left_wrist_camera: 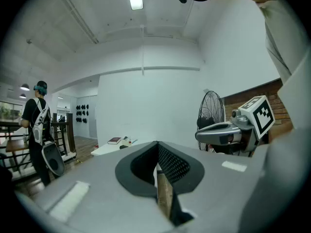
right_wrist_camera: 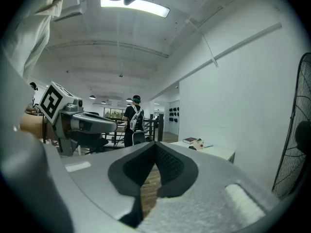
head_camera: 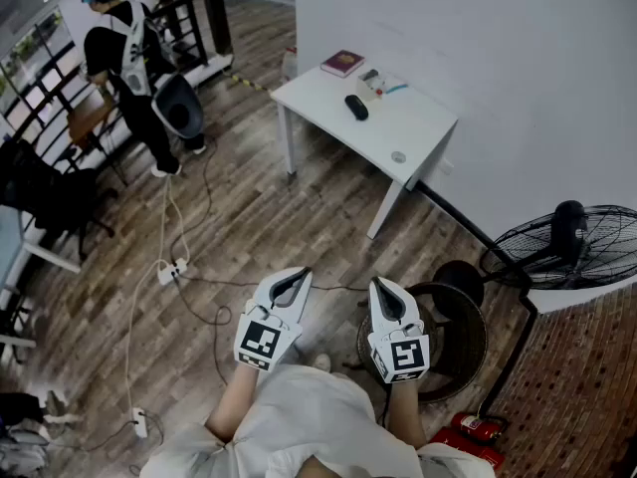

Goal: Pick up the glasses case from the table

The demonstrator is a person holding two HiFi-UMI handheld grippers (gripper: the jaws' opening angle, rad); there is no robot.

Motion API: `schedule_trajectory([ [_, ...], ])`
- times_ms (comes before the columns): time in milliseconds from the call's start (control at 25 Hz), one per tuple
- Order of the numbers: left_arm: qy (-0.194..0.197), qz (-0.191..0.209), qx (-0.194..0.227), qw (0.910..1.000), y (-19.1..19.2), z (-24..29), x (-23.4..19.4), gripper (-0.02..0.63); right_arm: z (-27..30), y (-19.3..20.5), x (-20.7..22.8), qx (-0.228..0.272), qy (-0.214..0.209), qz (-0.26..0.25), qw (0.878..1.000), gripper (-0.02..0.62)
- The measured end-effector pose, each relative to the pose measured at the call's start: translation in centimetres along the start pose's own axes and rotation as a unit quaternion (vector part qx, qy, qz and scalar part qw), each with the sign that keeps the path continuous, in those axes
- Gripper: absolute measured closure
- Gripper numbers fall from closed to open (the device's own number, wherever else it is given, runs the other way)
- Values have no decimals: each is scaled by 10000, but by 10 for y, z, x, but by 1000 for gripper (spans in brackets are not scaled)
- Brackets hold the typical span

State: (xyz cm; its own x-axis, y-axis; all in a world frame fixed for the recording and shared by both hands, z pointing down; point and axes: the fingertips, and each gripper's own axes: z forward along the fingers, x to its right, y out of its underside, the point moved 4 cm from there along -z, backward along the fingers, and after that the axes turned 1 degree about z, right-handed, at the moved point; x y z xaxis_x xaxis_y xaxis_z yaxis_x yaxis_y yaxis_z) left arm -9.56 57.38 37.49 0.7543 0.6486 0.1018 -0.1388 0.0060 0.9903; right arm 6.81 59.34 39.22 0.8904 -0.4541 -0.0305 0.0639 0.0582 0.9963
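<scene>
While left tool (head_camera: pixel 301 273) and right tool (head_camera: pixel 379 283) hang clenched empty, open floor (head_camera: pixel 299 217) reaches the table (head_camera: pixel 410 129) edge.

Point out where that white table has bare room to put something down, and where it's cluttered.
On the white table, the left-edge stretch between its corner and the dark glasses case is bare. So is the strip from the case to the small round object. The far end is crowded: a dark red book and a small cluster of items.
</scene>
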Motion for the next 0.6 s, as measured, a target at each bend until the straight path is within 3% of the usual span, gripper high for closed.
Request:
schedule_trajectory([
  [240,-42,24,44,10000,-5,-1,8,588,-3,-3,7,123,54,66,9999,591],
  [600,-99,-114,99,9998,3,21,-37,588,45,-7,4,-19,-23,-128,9999,591],
])
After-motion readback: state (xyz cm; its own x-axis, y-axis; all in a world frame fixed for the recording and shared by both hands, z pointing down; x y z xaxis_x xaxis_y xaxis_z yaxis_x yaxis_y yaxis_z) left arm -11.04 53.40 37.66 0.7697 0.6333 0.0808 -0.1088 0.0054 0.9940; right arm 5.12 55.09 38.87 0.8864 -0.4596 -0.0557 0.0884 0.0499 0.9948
